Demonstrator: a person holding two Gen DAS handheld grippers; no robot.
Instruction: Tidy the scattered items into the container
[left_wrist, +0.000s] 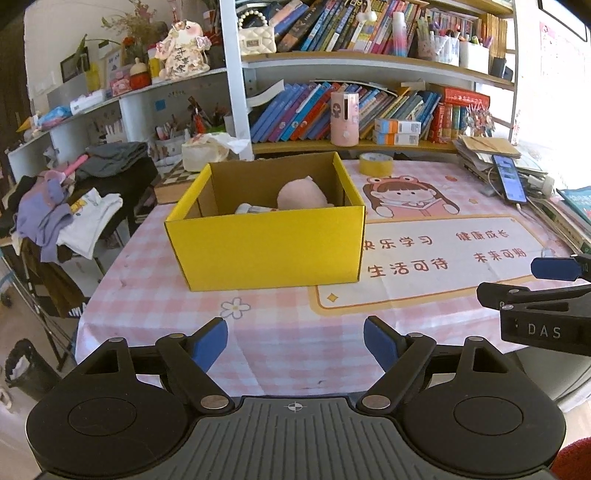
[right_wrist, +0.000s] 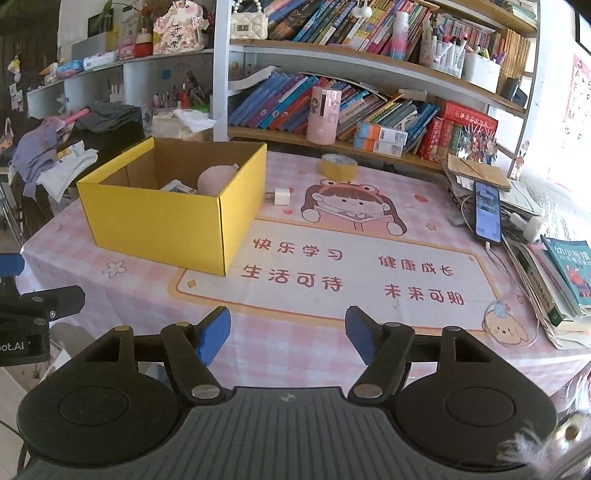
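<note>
While both the left gripper (left_wrist: 295, 345) and right gripper (right_wrist: 287, 334) hang spread and empty | yellow box (right_wrist: 162, 221) holds pink plush (right_wrist: 216, 179) | white charger plug (right_wrist: 279, 196) lies beside box wall | risk: reaching fingers nudge box.

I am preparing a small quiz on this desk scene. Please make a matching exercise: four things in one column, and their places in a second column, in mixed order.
Things:
1. pink plush toy
2. tape roll
3. white charger plug
4. phone

Places:
A. on the mat just right of the yellow box
B. inside the yellow box
C. leaning on a paper pile at the right edge
D. on the mat below the pink cylinder

Pairs: 1-B, 2-D, 3-A, 4-C
</note>
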